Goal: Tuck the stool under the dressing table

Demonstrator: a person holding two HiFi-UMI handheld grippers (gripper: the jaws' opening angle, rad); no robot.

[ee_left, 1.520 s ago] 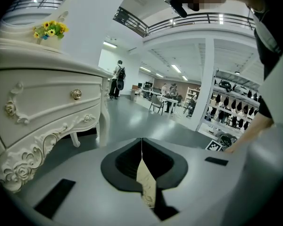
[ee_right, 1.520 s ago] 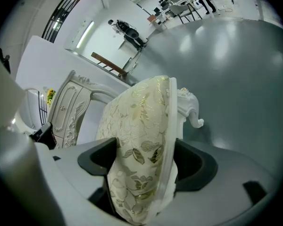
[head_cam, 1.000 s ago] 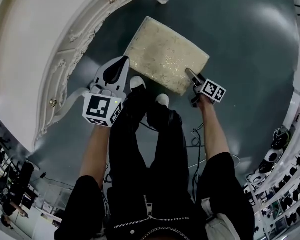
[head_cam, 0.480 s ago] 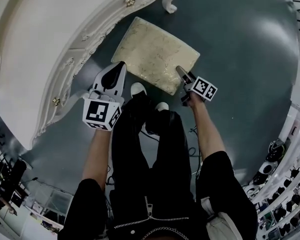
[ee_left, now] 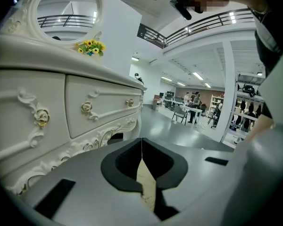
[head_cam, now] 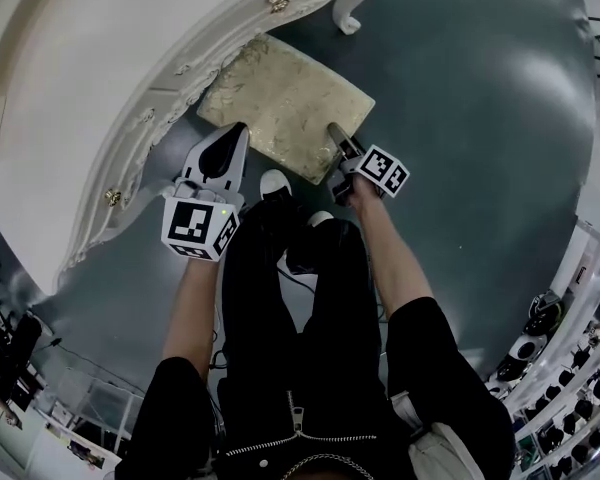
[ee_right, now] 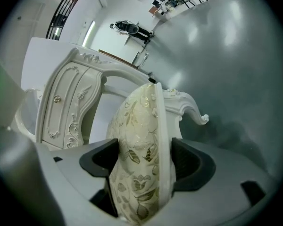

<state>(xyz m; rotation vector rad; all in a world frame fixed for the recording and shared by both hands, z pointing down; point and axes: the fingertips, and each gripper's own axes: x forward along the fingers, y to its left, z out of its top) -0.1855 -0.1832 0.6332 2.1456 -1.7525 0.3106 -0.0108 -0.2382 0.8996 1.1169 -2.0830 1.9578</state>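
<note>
Nearest the person's legs, the left gripper has its jaws together with nothing clamped; its tips lie at the near left edge of the stool, and contact cannot be confirmed. The right gripper is clamped on the stool's near right corner: its own view shows the padded seat filling the space between the pads, which have just been closing on it. The rectangular seat lies flat above the grey floor, its long axis running from the right gripper toward the white dressing table, with the far short end just under the table's carved rim, beside a curved table leg. Only the left gripper view shows the drawer fronts, the oval mirror and yellow flowers; only the head view shows the seat's whole outline.
</note>
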